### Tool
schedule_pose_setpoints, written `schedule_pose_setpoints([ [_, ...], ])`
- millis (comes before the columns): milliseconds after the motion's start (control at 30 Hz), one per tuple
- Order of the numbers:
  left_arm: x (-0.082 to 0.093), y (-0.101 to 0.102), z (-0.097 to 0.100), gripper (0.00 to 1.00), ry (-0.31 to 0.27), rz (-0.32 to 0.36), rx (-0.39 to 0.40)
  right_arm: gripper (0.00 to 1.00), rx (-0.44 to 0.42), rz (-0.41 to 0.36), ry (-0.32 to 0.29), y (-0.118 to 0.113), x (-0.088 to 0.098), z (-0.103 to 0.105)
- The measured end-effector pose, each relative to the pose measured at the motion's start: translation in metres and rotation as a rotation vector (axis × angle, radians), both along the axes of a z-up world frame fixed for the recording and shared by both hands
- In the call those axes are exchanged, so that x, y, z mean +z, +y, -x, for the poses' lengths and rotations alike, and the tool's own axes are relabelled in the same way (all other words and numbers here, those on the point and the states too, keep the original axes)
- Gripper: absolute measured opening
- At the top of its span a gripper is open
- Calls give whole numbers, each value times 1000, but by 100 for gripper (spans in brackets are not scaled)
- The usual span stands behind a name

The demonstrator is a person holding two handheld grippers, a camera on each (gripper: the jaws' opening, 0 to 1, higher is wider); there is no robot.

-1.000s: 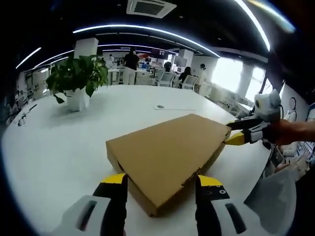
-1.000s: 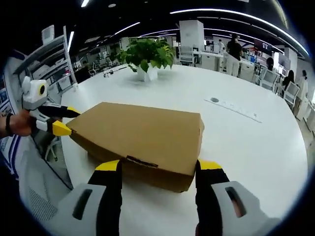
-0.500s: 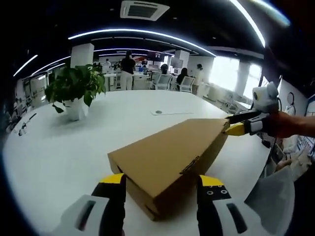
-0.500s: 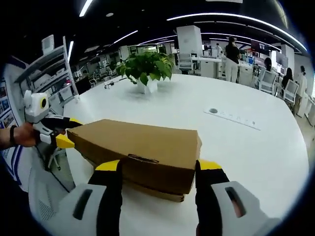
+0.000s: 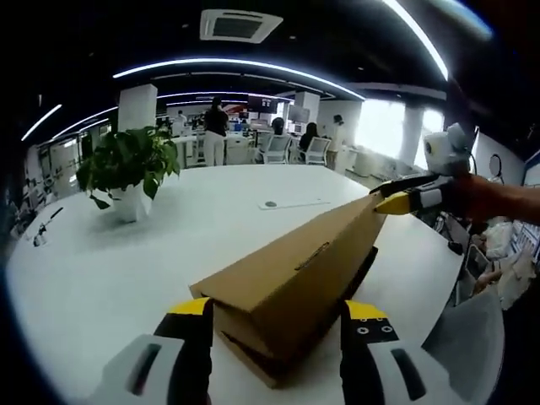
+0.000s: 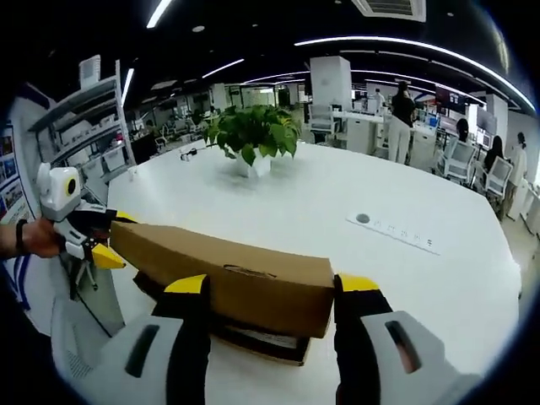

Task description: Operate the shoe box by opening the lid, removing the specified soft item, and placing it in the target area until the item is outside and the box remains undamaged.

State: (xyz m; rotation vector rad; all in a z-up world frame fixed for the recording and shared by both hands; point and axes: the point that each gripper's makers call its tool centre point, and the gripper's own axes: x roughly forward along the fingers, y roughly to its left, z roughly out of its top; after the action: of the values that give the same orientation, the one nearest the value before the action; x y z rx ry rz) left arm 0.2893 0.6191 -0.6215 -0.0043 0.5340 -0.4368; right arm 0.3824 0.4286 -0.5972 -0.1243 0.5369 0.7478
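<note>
A brown cardboard shoe box stands on the white table point(image 5: 101, 253). Its lid point(image 5: 287, 270) is tilted up, leaving a dark gap above the base point(image 5: 253, 363). The near corner of the lid sits between the jaws of my left gripper point(image 5: 274, 312), which hold it. At the far corner my right gripper point(image 5: 396, 201) grips the lid, held by a hand. In the right gripper view the lid point(image 6: 228, 266) lies between the jaws of my right gripper point(image 6: 272, 291), above the base point(image 6: 253, 337). My left gripper point(image 6: 110, 238) clamps the far left corner. The inside of the box is hidden.
A potted green plant point(image 5: 126, 160) point(image 6: 249, 131) stands farther back on the table. A flat white socket strip point(image 5: 291, 202) point(image 6: 392, 232) lies beyond the box. Shelves point(image 6: 84, 126) stand off the table's edge. People and desks are in the background.
Both grippers have raised the lid: it lay flat on the box one second ago and now tilts up, with a gap open over the base.
</note>
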Motion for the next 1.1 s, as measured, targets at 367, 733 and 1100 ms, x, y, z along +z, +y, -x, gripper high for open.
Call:
schedule_pose_setpoints([
  [367,10,6,-12,60,-33,-16,19,55,-12,-30,-3,6,16,-15],
  [733,17,17,-25,49,-60,-17,86,55,-16,-55,-11,13,28,-29],
  [1100,20,28,-34,37,-79,-47,136,55,-10,-70,-25,17,35,-39],
])
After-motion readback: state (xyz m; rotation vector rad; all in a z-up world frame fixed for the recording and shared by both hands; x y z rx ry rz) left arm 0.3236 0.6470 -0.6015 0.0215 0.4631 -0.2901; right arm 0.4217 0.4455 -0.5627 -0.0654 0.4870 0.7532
